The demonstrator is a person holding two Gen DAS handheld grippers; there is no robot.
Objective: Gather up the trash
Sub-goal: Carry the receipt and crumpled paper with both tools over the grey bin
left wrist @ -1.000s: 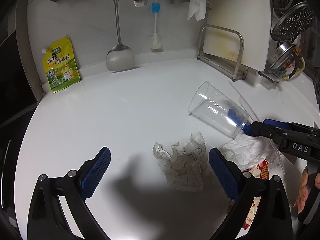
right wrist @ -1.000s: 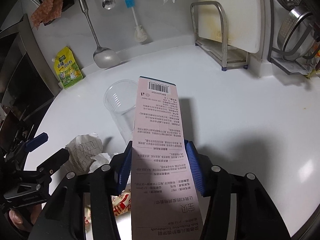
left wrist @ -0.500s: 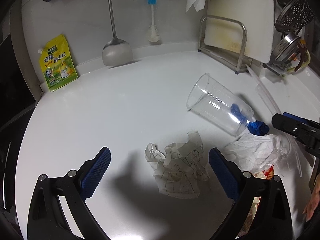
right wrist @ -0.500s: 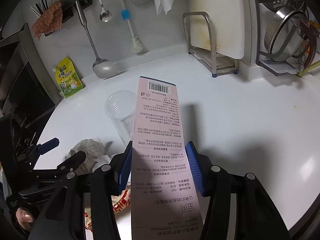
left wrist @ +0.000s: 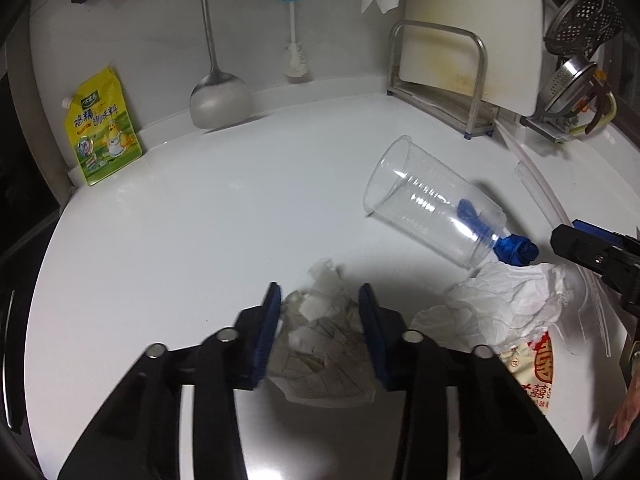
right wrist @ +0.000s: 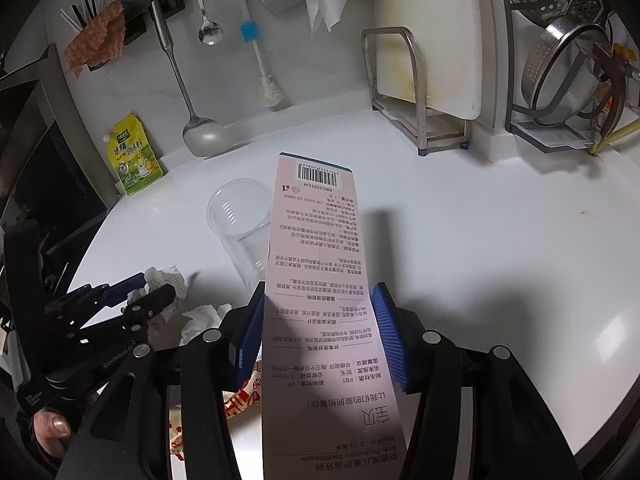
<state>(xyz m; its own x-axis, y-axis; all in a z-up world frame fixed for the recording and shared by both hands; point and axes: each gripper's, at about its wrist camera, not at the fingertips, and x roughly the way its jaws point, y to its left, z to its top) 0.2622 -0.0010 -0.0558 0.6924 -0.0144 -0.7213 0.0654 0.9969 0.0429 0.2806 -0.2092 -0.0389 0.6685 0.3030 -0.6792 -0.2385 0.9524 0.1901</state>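
Note:
My left gripper point(left wrist: 318, 312) is shut on a crumpled checked paper wrapper point(left wrist: 320, 354) on the white counter; it also shows in the right wrist view point(right wrist: 138, 296). My right gripper point(right wrist: 318, 320) is shut on a long pink toothbrush box point(right wrist: 320, 280) and holds it above the counter. A clear plastic cup point(left wrist: 432, 206) lies on its side with something blue point(left wrist: 516, 250) at its base. A crumpled white tissue point(left wrist: 500, 300) and a red-printed snack wrapper point(left wrist: 536, 372) lie to the right.
A yellow seasoning pouch point(left wrist: 102, 126) leans on the back wall at left. A ladle point(left wrist: 220, 98) and brush point(left wrist: 294, 32) hang there. A cutting board in a metal rack point(left wrist: 444, 68) and steel strainers point(right wrist: 568, 68) stand at right.
My left gripper has closed from wide open onto the checked paper wrapper. The right gripper has kept hold of the pink box and drawn back slightly.

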